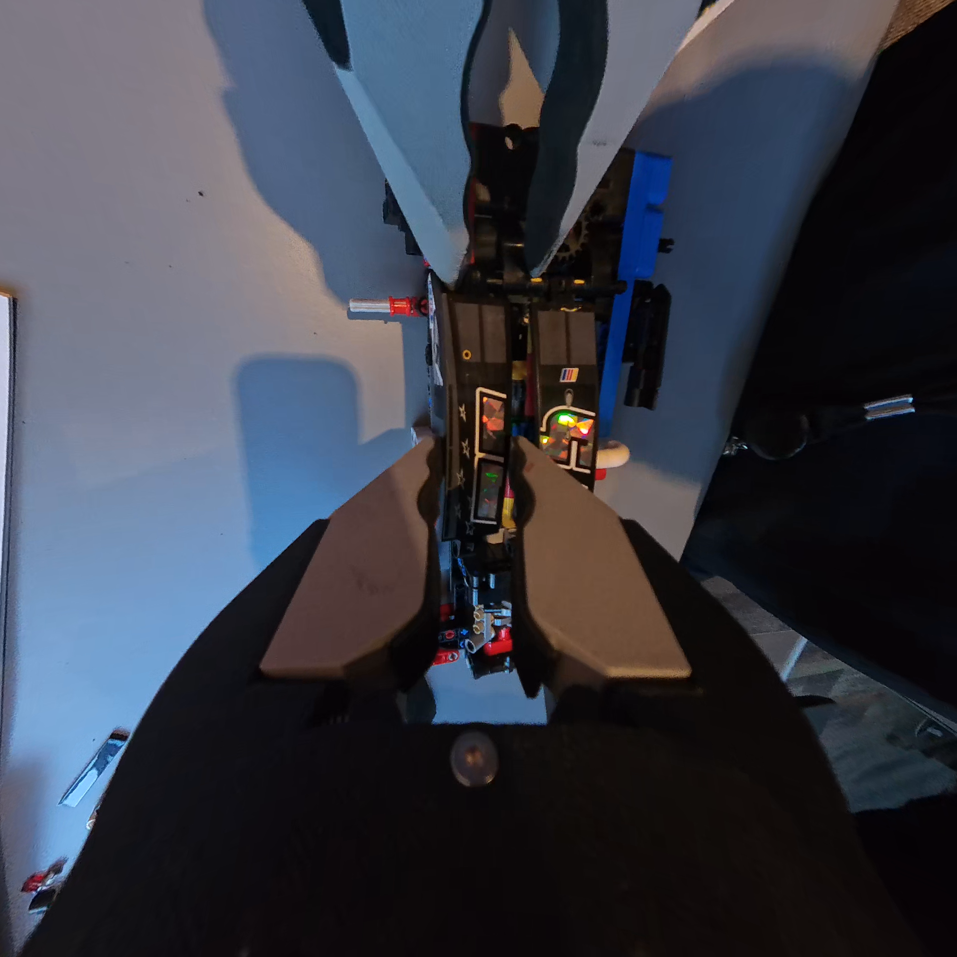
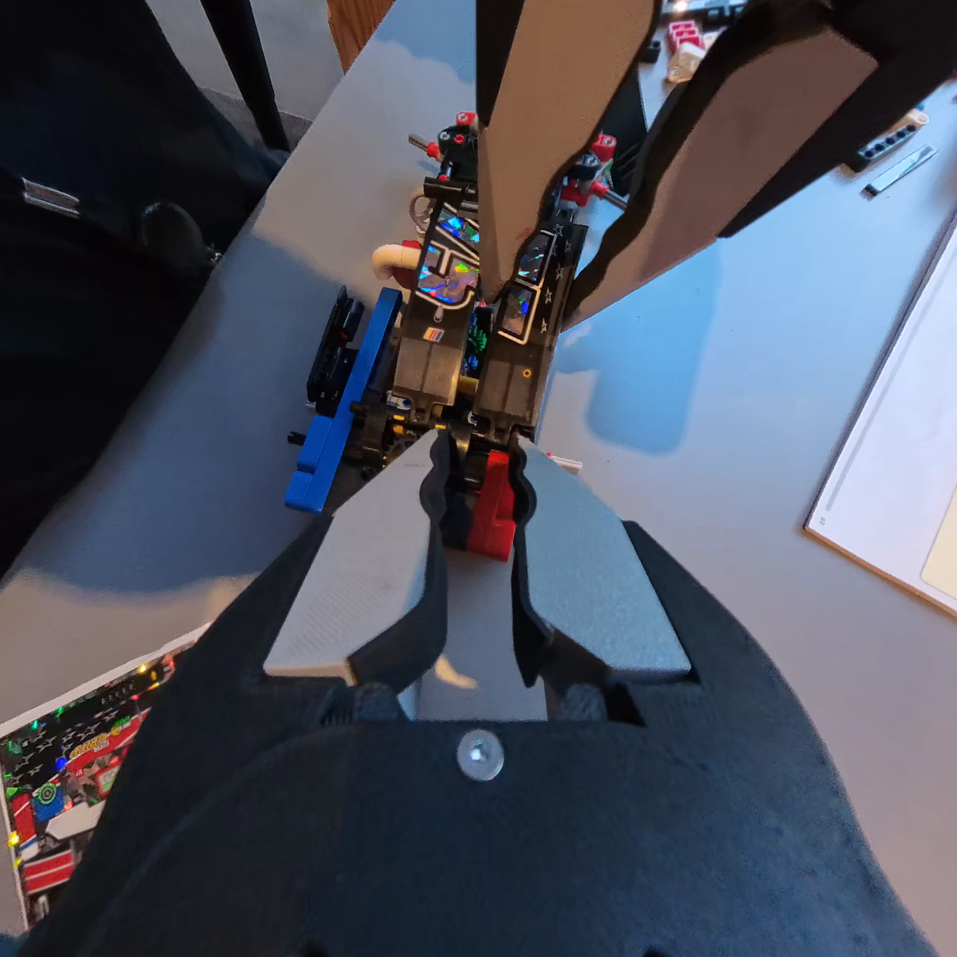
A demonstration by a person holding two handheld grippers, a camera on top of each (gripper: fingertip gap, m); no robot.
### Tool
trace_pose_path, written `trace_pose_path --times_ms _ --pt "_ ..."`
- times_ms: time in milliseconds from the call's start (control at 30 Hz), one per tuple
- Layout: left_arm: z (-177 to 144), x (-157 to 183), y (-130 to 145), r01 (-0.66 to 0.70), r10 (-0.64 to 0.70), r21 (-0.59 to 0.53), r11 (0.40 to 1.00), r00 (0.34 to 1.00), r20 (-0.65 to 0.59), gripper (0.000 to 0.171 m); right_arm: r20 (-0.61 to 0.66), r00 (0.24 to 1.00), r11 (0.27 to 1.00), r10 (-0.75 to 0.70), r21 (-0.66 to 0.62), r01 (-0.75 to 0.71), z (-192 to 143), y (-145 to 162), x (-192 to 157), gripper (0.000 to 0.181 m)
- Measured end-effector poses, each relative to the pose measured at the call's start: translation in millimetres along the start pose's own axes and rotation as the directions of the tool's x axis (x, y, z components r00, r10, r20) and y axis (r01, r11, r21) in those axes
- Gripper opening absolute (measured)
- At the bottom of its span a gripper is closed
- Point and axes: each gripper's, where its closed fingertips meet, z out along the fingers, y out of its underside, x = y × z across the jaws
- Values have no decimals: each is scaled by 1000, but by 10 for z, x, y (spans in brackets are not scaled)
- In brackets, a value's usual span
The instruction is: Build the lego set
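The lego model is a long black car body with shiny stickers, a blue side beam and a red beam at one end. It lies on the grey table. My left gripper is shut on one black stickered panel at one end of the model. My right gripper is shut on the red and black beams at the opposite end. Each gripper also shows in the other's view: the right gripper and the left gripper. The model spans between them.
A white board lies to the right. A colourful printed sheet lies at the near left. Loose parts, a black holed beam and a silver strip lie beyond. A dark chair stands past the table edge.
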Motion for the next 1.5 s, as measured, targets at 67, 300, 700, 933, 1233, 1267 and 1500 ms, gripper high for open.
trace_pose_path --times_ms 67,300,700,933,1233,1267,1500 --pt "1 2 3 -1 1 -1 1000 1000 0 22 5 1000 1000 5 -16 -5 5 1 -1 20" --pt "6 8 5 6 -5 23 1000 1000 -2 22 -21 1000 999 12 -48 -13 10 7 -9 19" --pt "3 29 53 1 -1 -19 1000 1000 7 22 27 994 993 107 43 -108 37 -55 -44 25" --pt "3 39 56 -6 7 -33 999 1000 16 22 40 992 993 121 10 -121 28 -67 -92 29" --pt "2 38 67 -13 14 -50 999 1000 9 22 -27 988 988 153 8 -153 55 -72 -244 64" --pt "3 39 66 -14 14 -50 999 1000 8 22 -42 988 989 146 2 -146 63 -77 -268 70" --pt "3 39 68 -16 16 -53 998 1000 9 22 -85 979 982 188 47 -184 105 -142 -289 79"
